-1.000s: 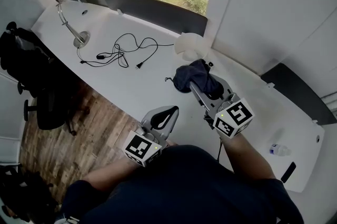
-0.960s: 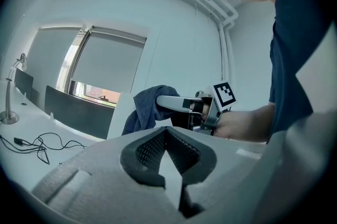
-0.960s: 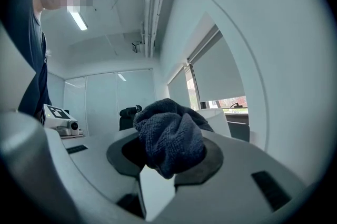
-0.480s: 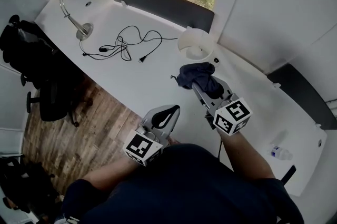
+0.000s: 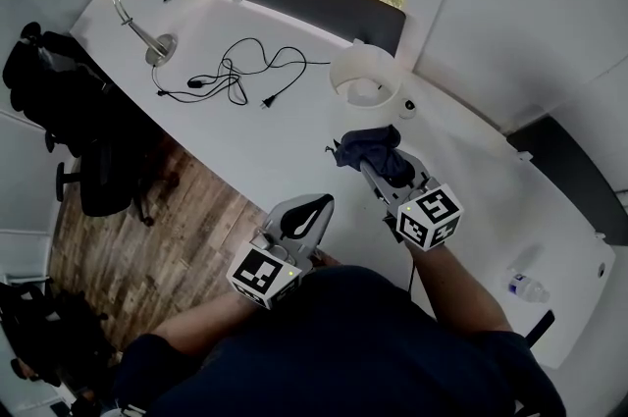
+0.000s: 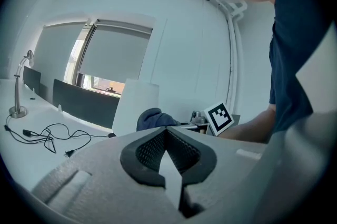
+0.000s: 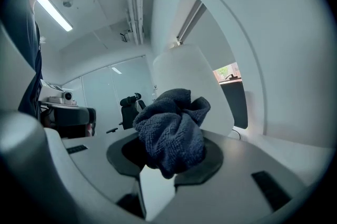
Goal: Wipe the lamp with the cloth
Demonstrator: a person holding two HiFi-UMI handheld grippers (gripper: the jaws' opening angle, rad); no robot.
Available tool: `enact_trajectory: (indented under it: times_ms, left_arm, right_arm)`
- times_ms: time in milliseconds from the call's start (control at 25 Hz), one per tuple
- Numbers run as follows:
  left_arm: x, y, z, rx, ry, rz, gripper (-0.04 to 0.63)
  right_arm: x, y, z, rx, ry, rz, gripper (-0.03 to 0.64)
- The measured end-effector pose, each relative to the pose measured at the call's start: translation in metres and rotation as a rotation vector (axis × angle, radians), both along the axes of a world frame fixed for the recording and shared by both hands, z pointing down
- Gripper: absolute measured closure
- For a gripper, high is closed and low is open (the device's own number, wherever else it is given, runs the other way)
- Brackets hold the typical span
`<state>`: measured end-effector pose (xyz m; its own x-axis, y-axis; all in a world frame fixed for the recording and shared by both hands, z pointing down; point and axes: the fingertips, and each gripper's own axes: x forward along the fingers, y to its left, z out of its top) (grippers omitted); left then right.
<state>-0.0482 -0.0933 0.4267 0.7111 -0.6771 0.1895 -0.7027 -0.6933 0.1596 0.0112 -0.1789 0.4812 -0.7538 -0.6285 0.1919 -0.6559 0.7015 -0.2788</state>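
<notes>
The right tongs (image 5: 383,168) are clamped on the bunched blue cloth (image 5: 365,146). They hold it over the table (image 5: 285,140) just short of the white lamp (image 5: 363,79), likely so a soft wad faces its shade. The left tongs (image 5: 306,219) are closed on nothing and sit near the body, out of the way.

White desk (image 5: 245,145), as we count it: white lamp shade (image 5: 364,77); dark blue cloth (image 5: 365,146) clamped in the right gripper (image 5: 378,165), near the shade; left gripper (image 5: 312,214), jaws together, holding nothing; black cable (image 5: 230,85); chrome gooseneck lamp (image 5: 160,50); water bottle (image 5: 521,284).
</notes>
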Motion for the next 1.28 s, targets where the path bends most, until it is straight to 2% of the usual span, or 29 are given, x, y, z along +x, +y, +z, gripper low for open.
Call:
enact_trajectory:
  times_ms: [240,440,720,1280]
  left_arm:
    - [0.004,0.000,0.002,-0.014,-0.004,0.004,0.589]
    - [0.010,0.000,0.000,-0.006,0.009,0.015,0.589]
    - [0.017,-0.002,-0.007,0.013,0.035,0.037,0.589]
    - [0.029,-0.001,-0.015,0.031,0.037,0.068,0.589]
  right_arm:
    - [0.007,0.002,0.031,-0.055,0.038,0.001,0.486]
    - [0.015,0.002,0.027,-0.060,0.061,0.001,0.486]
    - [0.020,-0.003,-0.024,0.017,0.063,-0.011,0.486]
    - [0.019,-0.016,-0.121,0.204,-0.005,-0.025,0.486]
